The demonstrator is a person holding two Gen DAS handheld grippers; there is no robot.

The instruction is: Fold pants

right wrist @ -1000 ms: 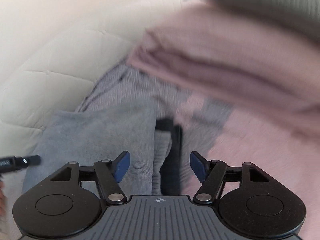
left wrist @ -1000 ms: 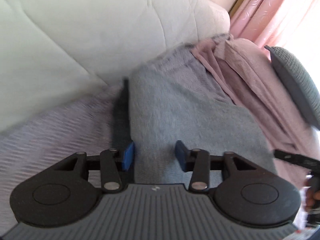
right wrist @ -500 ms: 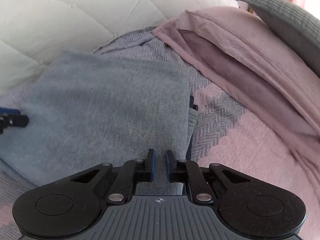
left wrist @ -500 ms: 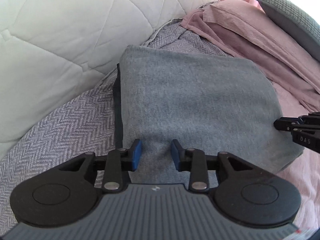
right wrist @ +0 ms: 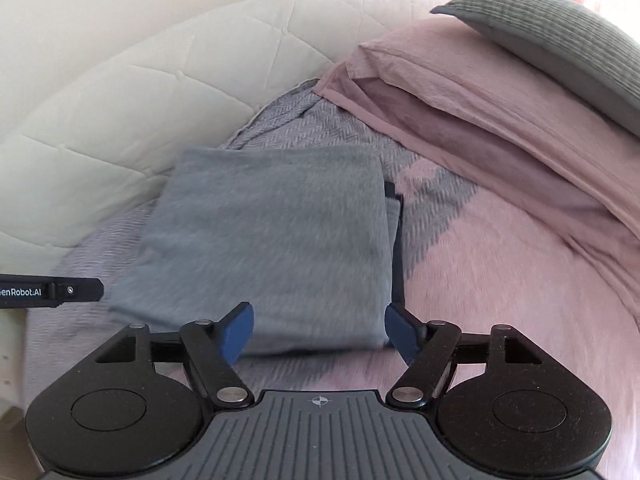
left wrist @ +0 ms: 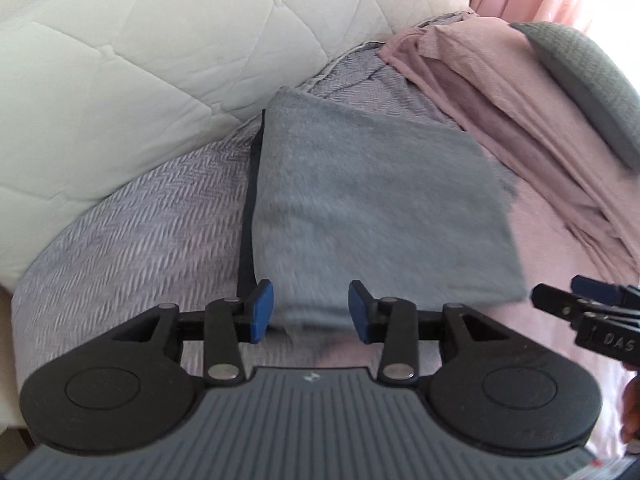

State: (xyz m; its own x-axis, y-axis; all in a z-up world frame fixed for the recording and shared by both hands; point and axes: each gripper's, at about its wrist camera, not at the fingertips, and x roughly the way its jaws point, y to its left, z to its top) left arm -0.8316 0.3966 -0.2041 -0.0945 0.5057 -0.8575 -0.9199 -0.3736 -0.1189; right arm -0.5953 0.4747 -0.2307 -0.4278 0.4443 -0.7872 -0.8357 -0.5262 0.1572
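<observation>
While the left wrist view shows the left gripper above the near edge of the pants, its blue pads are apart and spreading, nothing pinched between them. Pants are grey, folded into a flat rectangle, dark waistband strip along the left edge, lying on the herringbone blanket and partly on the pink bedspread. Quilted headboard behind, pink pillow and grey cushion at right. Right gripper pokes in at the right edge, just off the pants' near right corner; can't tell contact.

Right wrist view: right gripper jaws wide and opening, pads clear of the cloth, nothing held. Folded pants sit just ahead of the fingers, dark strip along their right edge. Left gripper tip enters from the left, beside the pants' left edge. Pink pillow with grey cushion on top, upper right. Some motion blur in both views.
</observation>
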